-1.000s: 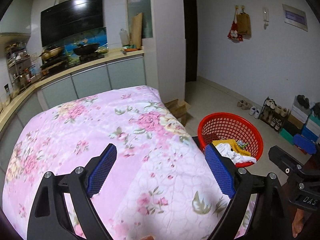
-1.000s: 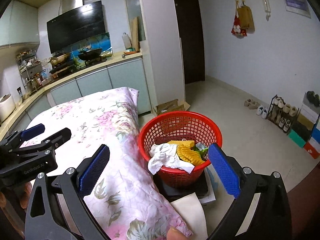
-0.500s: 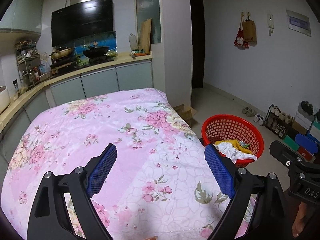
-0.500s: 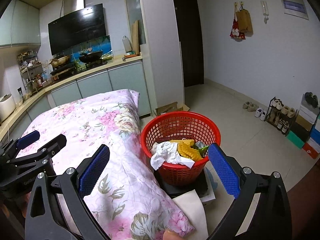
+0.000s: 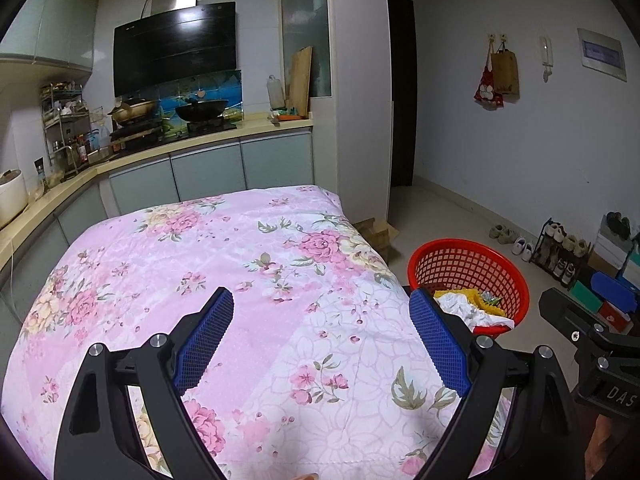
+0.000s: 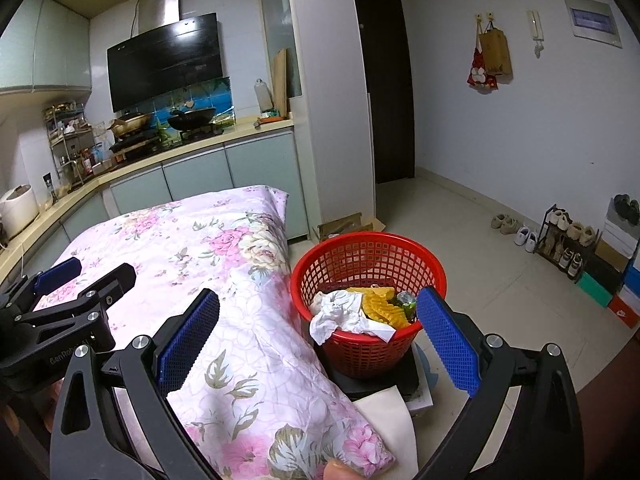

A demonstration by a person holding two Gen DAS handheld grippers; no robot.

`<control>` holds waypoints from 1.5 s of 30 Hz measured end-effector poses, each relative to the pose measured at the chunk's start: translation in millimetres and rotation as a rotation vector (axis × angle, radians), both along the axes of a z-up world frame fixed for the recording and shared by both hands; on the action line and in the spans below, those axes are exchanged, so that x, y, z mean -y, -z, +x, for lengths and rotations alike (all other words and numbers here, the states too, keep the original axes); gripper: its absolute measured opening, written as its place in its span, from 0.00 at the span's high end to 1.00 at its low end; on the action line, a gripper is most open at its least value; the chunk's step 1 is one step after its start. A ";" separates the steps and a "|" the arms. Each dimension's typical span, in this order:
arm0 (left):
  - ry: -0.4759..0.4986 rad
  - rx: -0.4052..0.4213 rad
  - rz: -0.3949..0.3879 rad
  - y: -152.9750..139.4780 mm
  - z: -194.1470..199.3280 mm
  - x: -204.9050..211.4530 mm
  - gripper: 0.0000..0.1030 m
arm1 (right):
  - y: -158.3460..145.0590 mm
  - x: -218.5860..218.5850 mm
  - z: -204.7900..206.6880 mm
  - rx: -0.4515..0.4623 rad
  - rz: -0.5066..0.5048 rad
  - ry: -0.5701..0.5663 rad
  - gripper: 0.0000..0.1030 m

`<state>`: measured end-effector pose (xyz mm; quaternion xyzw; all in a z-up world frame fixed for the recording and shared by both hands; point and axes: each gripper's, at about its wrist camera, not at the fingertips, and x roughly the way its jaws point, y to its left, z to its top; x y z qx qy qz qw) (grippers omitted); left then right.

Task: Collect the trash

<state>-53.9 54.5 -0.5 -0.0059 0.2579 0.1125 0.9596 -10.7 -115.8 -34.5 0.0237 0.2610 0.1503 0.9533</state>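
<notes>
One red basket (image 6: 368, 280) stands on the floor just beside the right edge of one table draped in a pink floral cloth (image 5: 224, 264); the basket rests on a dark flat block, which in turn sits on a pale box. Inside it the trash is gathered: one crumpled white paper (image 6: 340, 312) spilling over the near rim, one yellow ridged piece (image 6: 380, 304) behind it, and what looks like a small green wrapper (image 6: 406, 300) at the right, though it is too small to read surely. The cloth itself carries no loose items in either view. Two grippers are in play. The left gripper (image 5: 320, 340) hovers above the near half of the cloth, tilted downward, its two blue pads (image 5: 204, 336) standing wide apart with nothing between them. The right gripper (image 6: 316, 344) hangs over the table's right edge, also angled down, its two blue fingers (image 6: 448, 340) spread wide and empty, framing the cloth's edge and the basket beyond. Each gripper shows in the other's view at the frame's side. A fingertip (image 6: 336, 472) peeks in at the bottom of the right wrist view. Against the far wall one shoe rack (image 6: 568, 244) stands with two loose pairs of shoes beside it.
</notes>
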 end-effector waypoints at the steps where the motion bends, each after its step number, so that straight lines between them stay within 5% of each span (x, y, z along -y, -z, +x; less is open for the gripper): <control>1: -0.001 0.001 0.000 0.3 -0.6 0.4 0.16 | 0.2 -0.4 -0.1 0.000 -0.001 -0.001 0.07; 45: 0.008 0.006 0.009 4.4 -3.9 5.9 0.16 | 3.2 0.0 0.4 -0.005 0.002 0.002 0.07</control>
